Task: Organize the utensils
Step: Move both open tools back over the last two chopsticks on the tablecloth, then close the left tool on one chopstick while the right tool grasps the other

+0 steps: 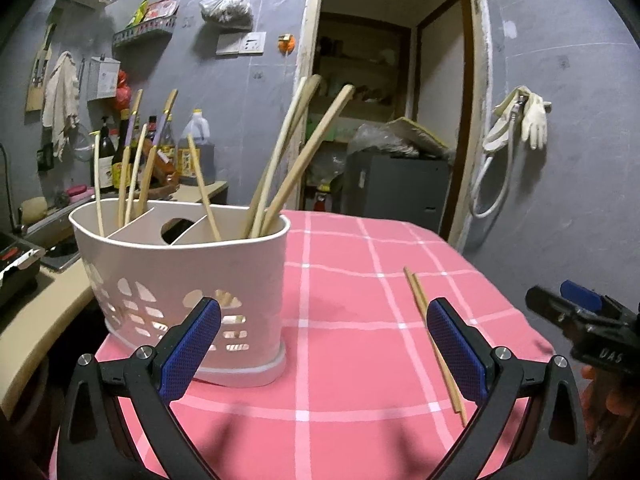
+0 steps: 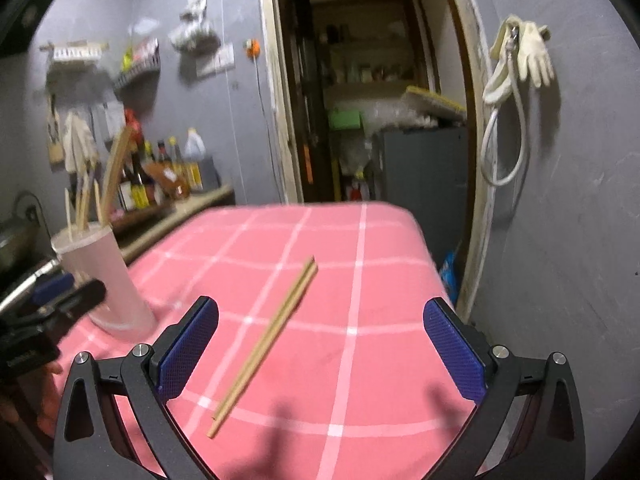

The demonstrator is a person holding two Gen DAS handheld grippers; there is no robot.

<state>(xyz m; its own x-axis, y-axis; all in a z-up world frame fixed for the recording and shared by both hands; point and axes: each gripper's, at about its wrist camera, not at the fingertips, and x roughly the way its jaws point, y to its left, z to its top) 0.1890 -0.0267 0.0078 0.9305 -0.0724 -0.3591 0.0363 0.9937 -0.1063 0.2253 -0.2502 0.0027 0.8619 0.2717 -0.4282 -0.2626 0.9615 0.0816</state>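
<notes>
I'm holding both the right gripper and left gripper spread apart and empty; the last chopstick pair is lying mid-desk, the caddy standing at the left edge. I'm judging the pickup step underway: next comes straddling the pair with the right fingers and pinching both sticks together.

Right wrist view is smeared on its left side: utensil holder and left gripper blurred, jaw gap unreadable; bottles on the counter just colour blobs, labels illegible; in left wrist view, near end of the chopsticks is hidden behind a blue pad; right gripper cut off by frame edge; holder's contents below rim unseen.
</notes>
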